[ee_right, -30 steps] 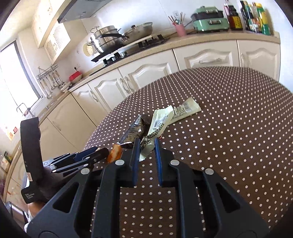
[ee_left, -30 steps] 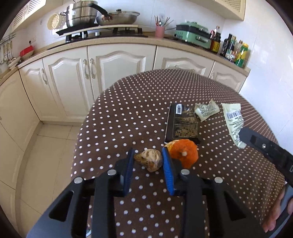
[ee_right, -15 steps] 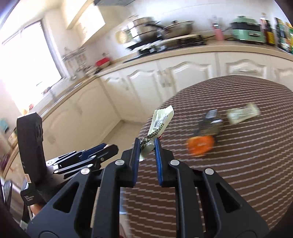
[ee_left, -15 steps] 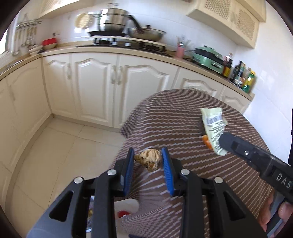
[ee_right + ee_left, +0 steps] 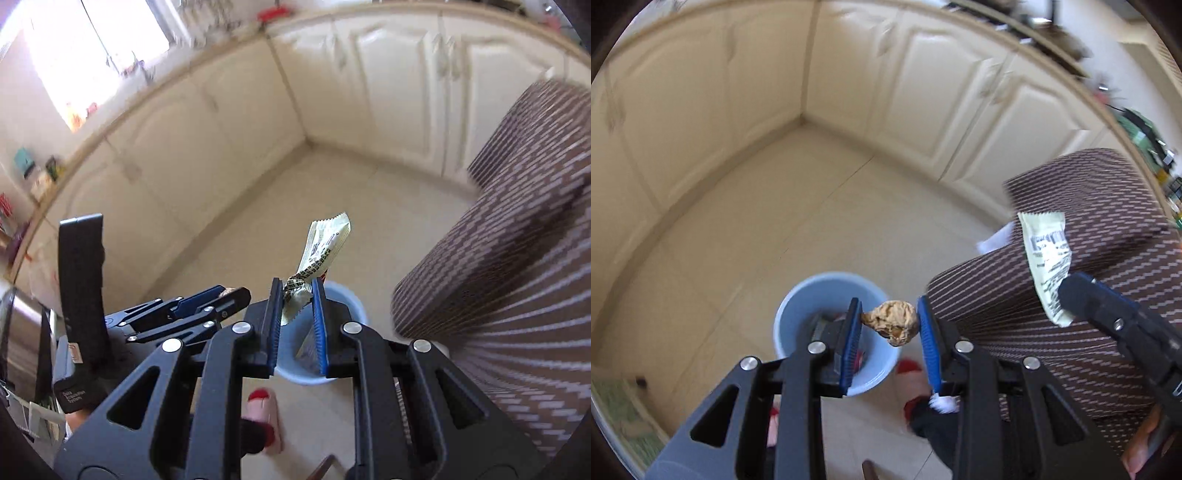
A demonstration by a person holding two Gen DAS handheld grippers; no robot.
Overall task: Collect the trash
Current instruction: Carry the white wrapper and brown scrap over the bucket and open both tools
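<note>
The left gripper is clamped on a crumpled brown lump of trash, seen in the lower middle of the left wrist view, just above the right rim of the light blue bin on the floor. The right gripper pinches the twisted end of a pale green wrapper, and the bin's rim shows just behind its fingers. To do this step well, I think each gripper should be brought over the middle of the bin's mouth before opening, because the lump hangs close to the rim and the light wrapper may drift aside beside the brown dotted tablecloth.
</note>
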